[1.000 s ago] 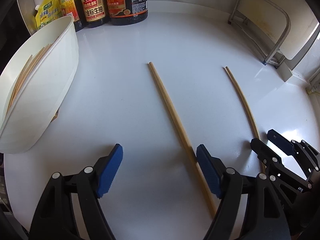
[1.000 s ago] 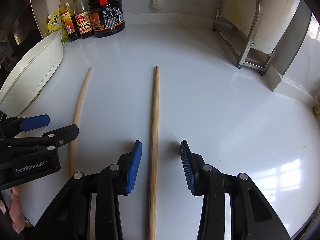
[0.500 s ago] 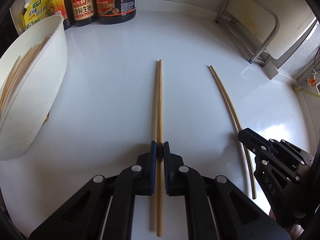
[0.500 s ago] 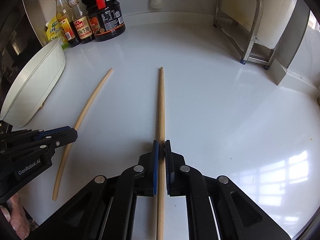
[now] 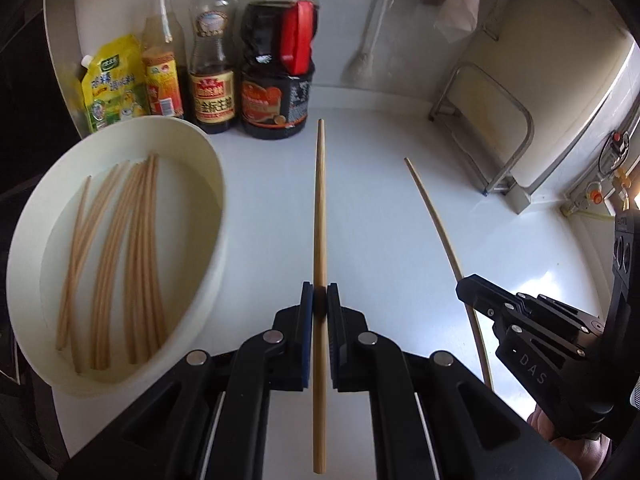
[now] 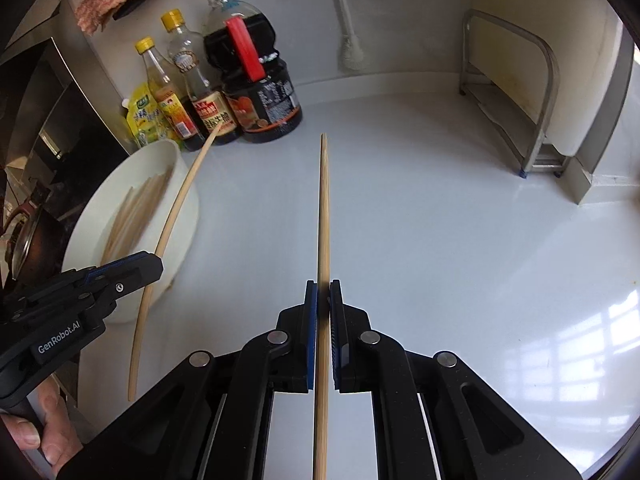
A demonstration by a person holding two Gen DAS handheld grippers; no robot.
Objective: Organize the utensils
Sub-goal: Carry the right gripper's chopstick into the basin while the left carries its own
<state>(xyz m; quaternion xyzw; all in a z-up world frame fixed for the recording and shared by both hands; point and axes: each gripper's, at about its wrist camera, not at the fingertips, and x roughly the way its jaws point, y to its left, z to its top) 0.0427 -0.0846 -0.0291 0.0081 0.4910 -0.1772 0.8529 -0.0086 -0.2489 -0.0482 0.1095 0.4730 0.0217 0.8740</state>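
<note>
a: how are the grippers?
b: the left gripper (image 5: 320,298) pinches one chopstick (image 5: 319,216) tight between its pads; the right gripper (image 6: 323,294) pinches another chopstick (image 6: 323,216) likewise.
a: their look?
b: pale, slender wood, both clear of the white surface (image 6: 440,220).
a: any difference between views?
b: the left view looks into the white bowl (image 5: 216,184), more chopsticks lying inside.

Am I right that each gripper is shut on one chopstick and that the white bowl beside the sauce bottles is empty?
Not quite: the white bowl already holds several chopsticks, as the left wrist view shows. The left gripper and right gripper are each shut on one chopstick.
</note>
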